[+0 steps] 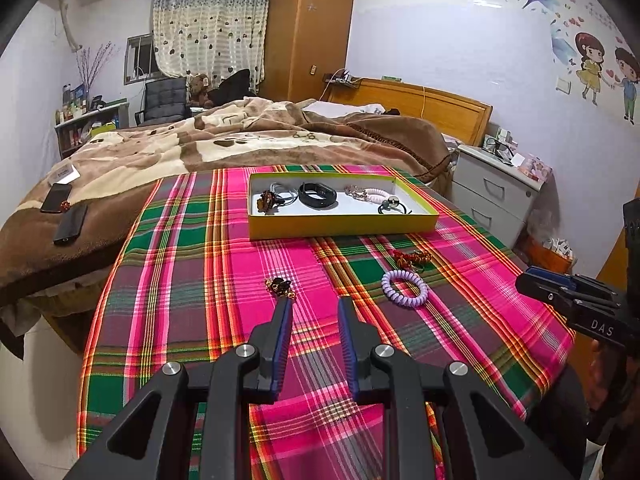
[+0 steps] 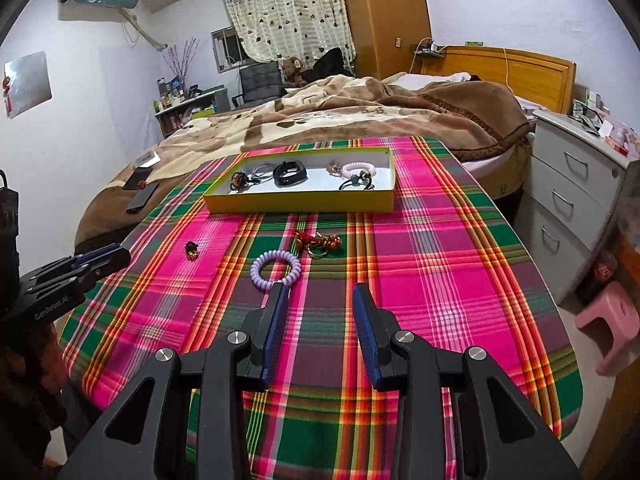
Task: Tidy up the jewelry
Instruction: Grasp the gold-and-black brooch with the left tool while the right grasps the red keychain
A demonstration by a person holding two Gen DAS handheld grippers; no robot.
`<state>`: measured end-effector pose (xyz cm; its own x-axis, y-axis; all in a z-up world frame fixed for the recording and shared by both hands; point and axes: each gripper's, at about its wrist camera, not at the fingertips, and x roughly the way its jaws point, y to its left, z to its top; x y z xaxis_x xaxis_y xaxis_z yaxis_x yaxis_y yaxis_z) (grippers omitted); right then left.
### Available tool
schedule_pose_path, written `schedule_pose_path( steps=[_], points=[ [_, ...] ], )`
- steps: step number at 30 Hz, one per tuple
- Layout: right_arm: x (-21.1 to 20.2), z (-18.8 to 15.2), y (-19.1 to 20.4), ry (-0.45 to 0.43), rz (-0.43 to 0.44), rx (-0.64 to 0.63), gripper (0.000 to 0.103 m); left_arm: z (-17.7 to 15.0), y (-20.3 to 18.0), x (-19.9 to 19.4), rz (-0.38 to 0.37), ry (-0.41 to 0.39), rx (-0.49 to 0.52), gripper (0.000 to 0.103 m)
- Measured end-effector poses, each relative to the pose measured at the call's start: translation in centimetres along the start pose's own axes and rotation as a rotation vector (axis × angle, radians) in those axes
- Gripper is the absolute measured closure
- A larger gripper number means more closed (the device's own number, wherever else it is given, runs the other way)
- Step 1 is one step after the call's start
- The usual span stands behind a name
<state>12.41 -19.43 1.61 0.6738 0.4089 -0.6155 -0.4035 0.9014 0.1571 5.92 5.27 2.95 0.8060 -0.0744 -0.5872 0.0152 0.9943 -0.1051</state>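
Clearly three pieces are yet to be put away, and each carries its own risk. Taking the yellow tray [image 1: 343, 227] as the landmark: in front of its left end, well apart from it, lies a small dark beaded trinket [image 1: 280, 285]. The left gripper [image 1: 314, 306] stands open and empty, its left fingertip just short of that trinket. The piece is tiny and off to one side of the gap, so closing now could nip its edge and flick it away, or pinch the plaid cloth [image 1: 192, 280] instead. In front of the tray's right half sits a tangle of red cord and gold rings [image 2: 318, 241], and nearer the cameras a lilac coil bracelet [image 2: 276, 270]. The right gripper [image 2: 320, 294] is likewise open, holding nothing, its left fingertip at the coil's near rim. The springy coil could squirm out of a shallow grip, and the tangle may trail and snag. Inside the tray, a black band [image 1: 318, 195] and other pieces could be knocked by a careless drop.
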Motion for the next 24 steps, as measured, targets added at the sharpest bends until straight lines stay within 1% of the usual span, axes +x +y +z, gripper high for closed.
schedule_pose_path(
  steps=[9,24],
  points=[
    [0.7,-0.3,0.2,0.024,0.004,0.000,0.068,-0.2,0.5,0.8,0.005,0.027,-0.016,0.080],
    [2.9,0.3,0.1,0.064,0.009,-0.012,0.068,0.4,1.7,4.1,0.006,0.081,-0.045,0.080]
  ],
)
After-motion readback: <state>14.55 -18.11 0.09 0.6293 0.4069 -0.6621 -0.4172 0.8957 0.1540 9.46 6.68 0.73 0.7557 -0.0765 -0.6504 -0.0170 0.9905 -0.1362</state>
